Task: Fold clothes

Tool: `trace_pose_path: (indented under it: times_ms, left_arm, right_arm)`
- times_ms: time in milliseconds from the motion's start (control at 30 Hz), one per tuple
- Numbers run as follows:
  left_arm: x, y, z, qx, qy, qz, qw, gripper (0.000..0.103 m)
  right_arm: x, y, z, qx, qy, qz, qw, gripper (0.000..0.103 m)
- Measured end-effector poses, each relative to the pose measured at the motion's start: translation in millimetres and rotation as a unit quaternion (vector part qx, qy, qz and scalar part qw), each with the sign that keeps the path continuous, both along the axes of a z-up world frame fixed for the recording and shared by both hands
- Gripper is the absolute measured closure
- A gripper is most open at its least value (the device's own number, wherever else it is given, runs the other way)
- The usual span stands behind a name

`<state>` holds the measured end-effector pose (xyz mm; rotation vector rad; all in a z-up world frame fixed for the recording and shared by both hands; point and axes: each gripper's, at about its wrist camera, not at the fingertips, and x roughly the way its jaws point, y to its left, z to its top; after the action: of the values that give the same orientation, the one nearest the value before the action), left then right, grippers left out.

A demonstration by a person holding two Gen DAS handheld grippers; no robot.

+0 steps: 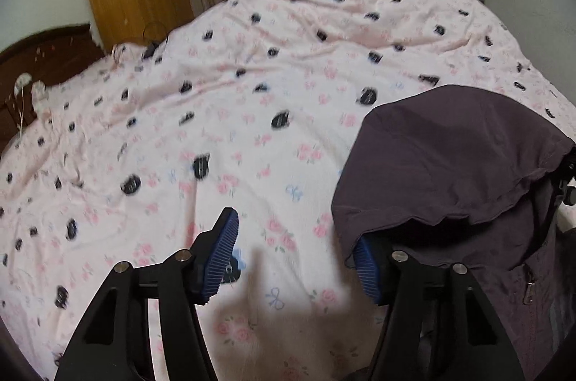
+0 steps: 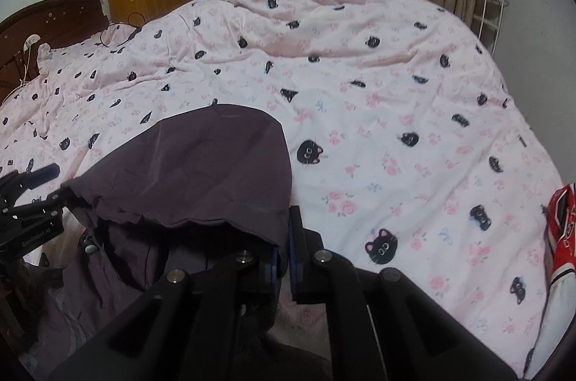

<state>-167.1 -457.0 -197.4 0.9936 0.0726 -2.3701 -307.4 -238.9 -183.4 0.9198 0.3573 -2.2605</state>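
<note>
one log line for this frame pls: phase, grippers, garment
phase: lifting hood | left gripper: open, hood draped over one finger | right gripper: shut on purple jacket hood edge | surface: bed quilt

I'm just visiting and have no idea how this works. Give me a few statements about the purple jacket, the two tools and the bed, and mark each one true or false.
1. The right tool is shut on the edge of the purple jacket's hood. True.
2. The left tool is shut tight on the jacket. False: its fingers stand wide apart, and the hood only drapes over one of them.
3. The bedcover is plain blue. False: it is pink with black cat faces and roses.
4. A red and white item lies at the right edge of the right wrist view. True.
5. The jacket lies neatly folded flat. False: its hood is lifted and open.
</note>
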Motion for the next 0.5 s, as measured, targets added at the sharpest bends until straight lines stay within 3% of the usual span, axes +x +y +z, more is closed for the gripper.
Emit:
trace_pose_path:
  times_ms: [333, 500]
  left_arm:
    - [1, 2, 12, -0.022, 0.0, -0.001, 0.9998, 0.048]
    - [2, 10, 15, -0.057, -0.004, 0.003, 0.9984, 0.047]
  right_arm:
    - [-3, 2, 6, 0.001, 0.011, -0.007, 1.0, 0.098]
    - [2, 9, 13, -0.008, 0.032, -0.007, 0.999, 0.098]
